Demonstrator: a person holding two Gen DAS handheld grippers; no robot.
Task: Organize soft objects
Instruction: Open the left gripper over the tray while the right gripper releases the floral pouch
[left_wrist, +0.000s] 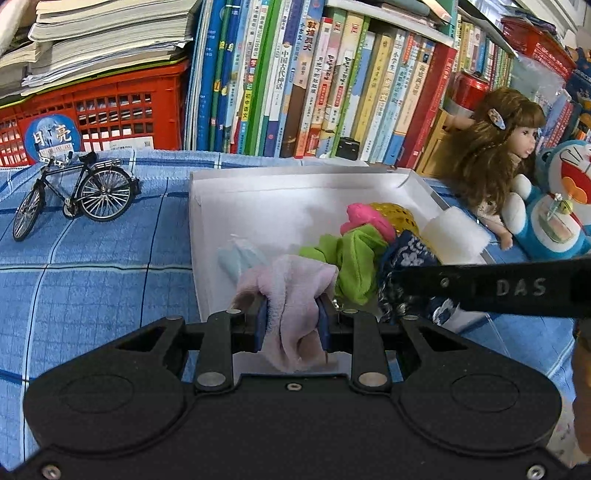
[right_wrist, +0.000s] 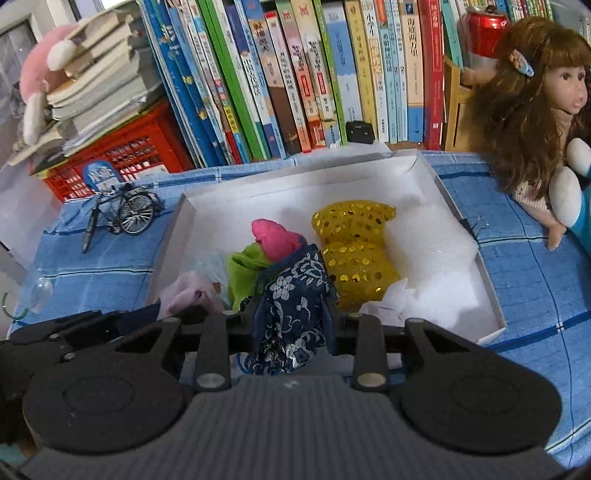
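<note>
My left gripper (left_wrist: 291, 317) is shut on a pale pink fleece cloth (left_wrist: 291, 291) at the near edge of the white box (left_wrist: 258, 192). My right gripper (right_wrist: 291, 317) is shut on a dark blue floral pouch (right_wrist: 291, 295), also at the box's near edge (right_wrist: 491, 295). Inside the box lie a green cloth (left_wrist: 354, 258), a pink piece (left_wrist: 369, 219) and a gold sequin pouch (right_wrist: 354, 251). The pink cloth also shows in the right wrist view (right_wrist: 184, 295). The blue pouch shows in the left wrist view (left_wrist: 406, 254).
A model bicycle (left_wrist: 74, 192) stands left of the box on the blue checked cloth (left_wrist: 92, 258). A red crate (left_wrist: 103, 110) and a row of books (left_wrist: 314, 81) line the back. A doll (left_wrist: 495, 158) and a blue plush (left_wrist: 561, 206) sit at the right.
</note>
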